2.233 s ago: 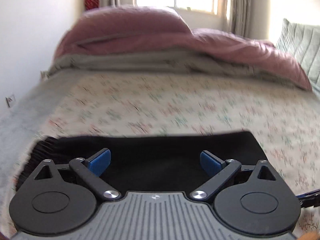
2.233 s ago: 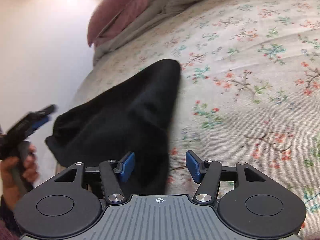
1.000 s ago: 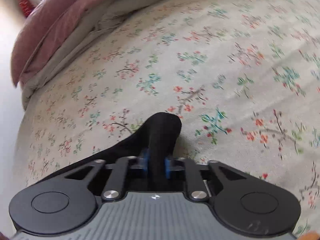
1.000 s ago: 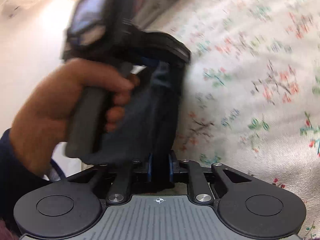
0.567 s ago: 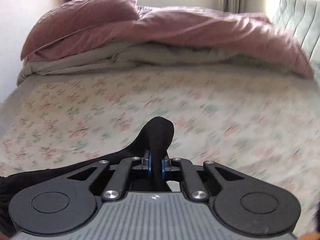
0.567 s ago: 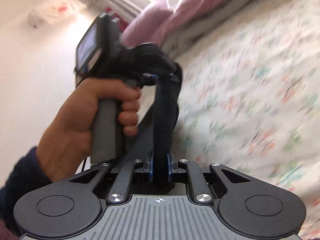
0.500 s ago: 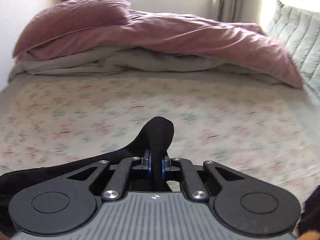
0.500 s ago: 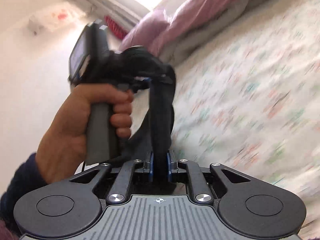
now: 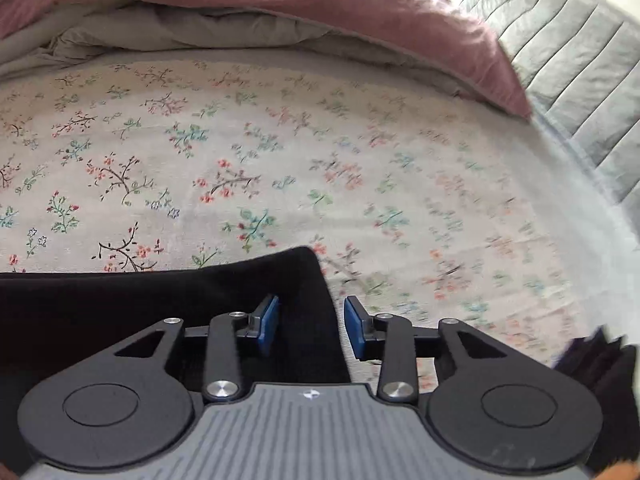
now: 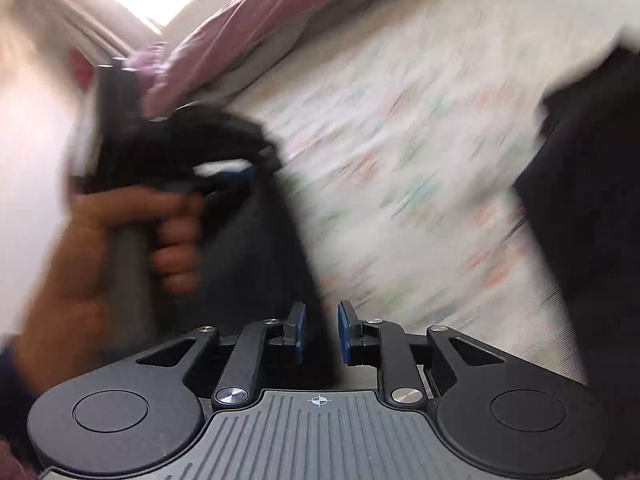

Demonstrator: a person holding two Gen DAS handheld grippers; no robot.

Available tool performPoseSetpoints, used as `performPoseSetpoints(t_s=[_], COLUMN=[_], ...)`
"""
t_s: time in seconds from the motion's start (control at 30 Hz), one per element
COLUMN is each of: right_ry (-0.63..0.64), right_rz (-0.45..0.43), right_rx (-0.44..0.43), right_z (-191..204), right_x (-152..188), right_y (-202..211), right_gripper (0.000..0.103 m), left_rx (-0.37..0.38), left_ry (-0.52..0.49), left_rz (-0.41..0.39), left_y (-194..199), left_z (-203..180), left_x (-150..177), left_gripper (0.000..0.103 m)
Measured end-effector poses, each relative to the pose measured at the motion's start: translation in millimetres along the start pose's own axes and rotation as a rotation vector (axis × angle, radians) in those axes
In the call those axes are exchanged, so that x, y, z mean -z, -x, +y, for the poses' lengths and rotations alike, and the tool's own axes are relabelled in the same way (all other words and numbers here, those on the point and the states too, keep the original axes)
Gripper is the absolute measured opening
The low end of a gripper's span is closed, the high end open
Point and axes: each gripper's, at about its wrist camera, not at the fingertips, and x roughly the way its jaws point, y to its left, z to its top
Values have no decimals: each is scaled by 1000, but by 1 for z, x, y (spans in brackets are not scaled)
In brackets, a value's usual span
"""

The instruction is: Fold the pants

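The black pants lie flat on the flowered sheet, their corner just ahead of my left gripper. Its jaws are opening. The cloth's edge lies between the blue pads, which stand clear of it. In the blurred right wrist view, a strip of the pants hangs from the right gripper up to the left tool, held by a hand. The right jaws are starting to open, with the cloth still filling the narrow gap between the pads.
A pink duvet over a grey blanket is heaped at the far side of the bed. A quilted grey pillow stands at the right. A dark blurred mass fills the right edge of the right wrist view.
The left jaws have let go of the pinched fold, which now lies flat. Both hands have swept across the bed, and the left view now tips down at the sheet. The right pads stand slightly wider.
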Motion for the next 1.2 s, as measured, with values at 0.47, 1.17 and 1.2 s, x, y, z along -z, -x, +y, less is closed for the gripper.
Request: performPoseSetpoints(t_s=[0.47,1.17,1.2], right_ry=[287,694,687], right_rz=[4,68,72], right_rx=[-81,42,38], right_z=[89,148,147], right_x=[18,94,91], right_y=[-39,-65,-66], right_gripper=[20,28,28], left_rx=[-150,-386,-371], left_ry=[82,-17,-4], left_rz=[-140,-251,-252], left_y=[108,149,151], left_z=[128,191,198], left_x=[129,153,152], left_gripper=[77,80,78])
